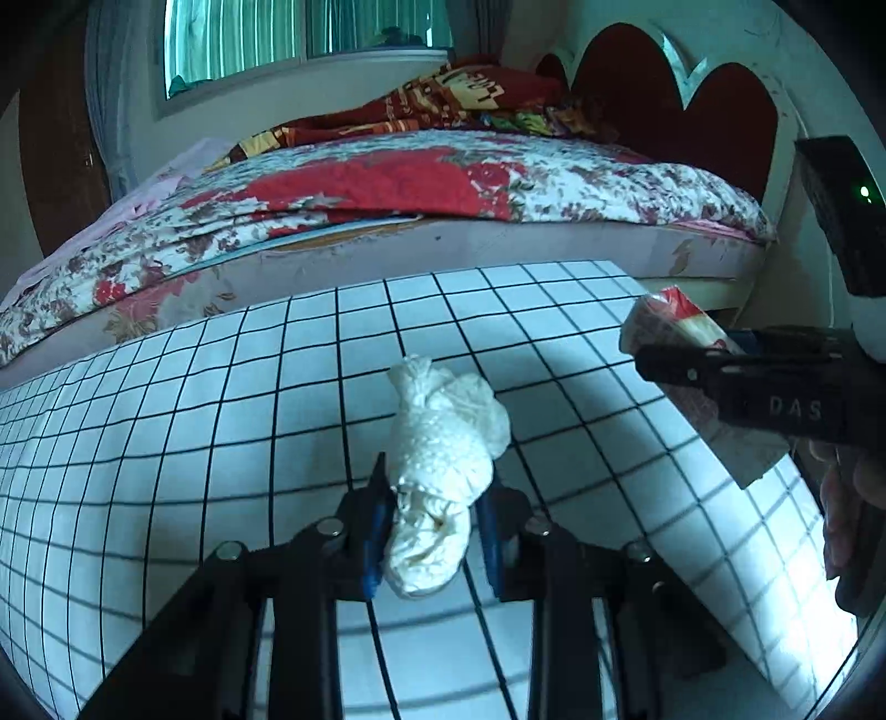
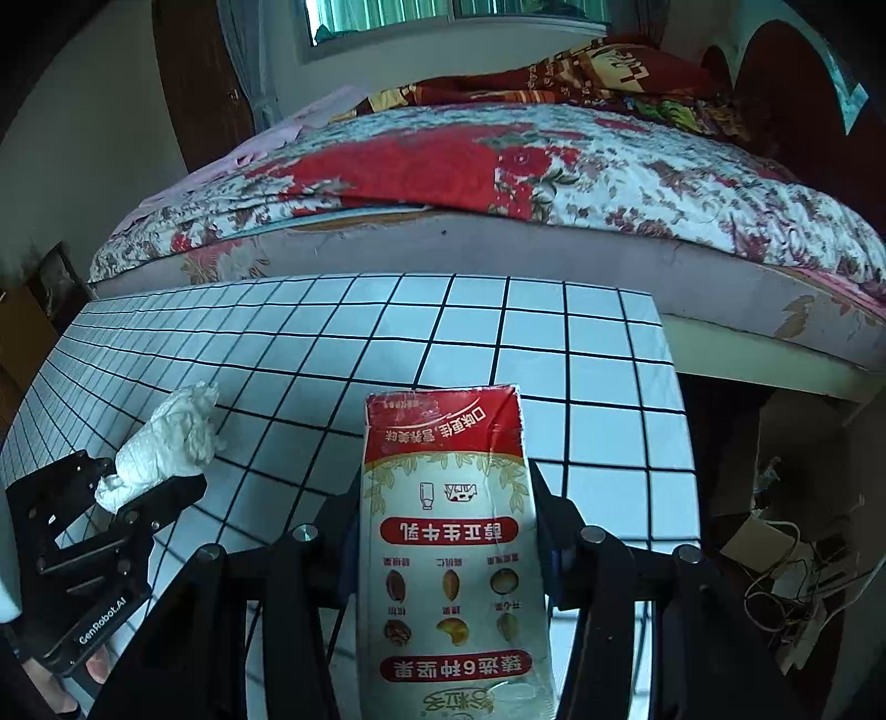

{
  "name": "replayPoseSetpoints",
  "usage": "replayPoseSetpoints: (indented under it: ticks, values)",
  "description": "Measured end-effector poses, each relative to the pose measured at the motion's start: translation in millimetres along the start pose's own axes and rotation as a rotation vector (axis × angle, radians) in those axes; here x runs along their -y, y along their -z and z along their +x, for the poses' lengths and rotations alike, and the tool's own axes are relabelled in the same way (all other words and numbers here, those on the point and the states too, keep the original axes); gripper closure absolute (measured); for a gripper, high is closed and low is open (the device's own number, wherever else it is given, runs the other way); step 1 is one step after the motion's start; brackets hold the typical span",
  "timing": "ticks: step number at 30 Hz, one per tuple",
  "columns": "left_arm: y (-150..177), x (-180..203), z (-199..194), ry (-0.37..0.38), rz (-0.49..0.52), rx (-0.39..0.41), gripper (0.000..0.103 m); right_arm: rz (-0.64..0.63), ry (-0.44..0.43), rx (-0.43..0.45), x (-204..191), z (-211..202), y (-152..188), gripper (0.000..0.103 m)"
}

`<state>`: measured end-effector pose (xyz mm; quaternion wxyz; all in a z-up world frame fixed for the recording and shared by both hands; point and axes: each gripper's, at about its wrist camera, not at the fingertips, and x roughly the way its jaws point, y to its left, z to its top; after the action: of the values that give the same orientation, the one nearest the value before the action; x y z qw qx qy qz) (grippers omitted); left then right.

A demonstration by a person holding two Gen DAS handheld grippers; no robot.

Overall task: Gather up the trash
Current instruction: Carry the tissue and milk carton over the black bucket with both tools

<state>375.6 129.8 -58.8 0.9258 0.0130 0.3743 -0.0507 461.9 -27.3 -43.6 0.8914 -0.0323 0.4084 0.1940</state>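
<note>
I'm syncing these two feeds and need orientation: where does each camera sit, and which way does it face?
Left wrist: on the left gripper, looking along its fingers at the crumpled tissue it clamps, toward the bed; right gripper at the right edge.
Right wrist: on the right gripper, facing the bed, clamping the milk carton; left gripper at left.
Shared: grid table, bed, both items.

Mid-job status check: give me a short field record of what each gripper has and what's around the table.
left gripper: shut on crumpled white tissue wad, held above the table
right gripper: shut on milk carton, red and white, print upside down in its own view
table: white surface with black grid lines, no other trash visible on it
behind table: bed with floral quilt, red headboard, window
right of table: tangle of cables on the floor
bin: not in view
</note>
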Motion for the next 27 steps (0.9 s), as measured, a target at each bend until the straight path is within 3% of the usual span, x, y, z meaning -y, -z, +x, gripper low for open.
replayPoseSetpoints:
  ticks: [27]
  values:
    - [58,112,-151,0.103,0.129,0.112,0.075,0.006,0.171,0.165,4,-205,127,0.052]
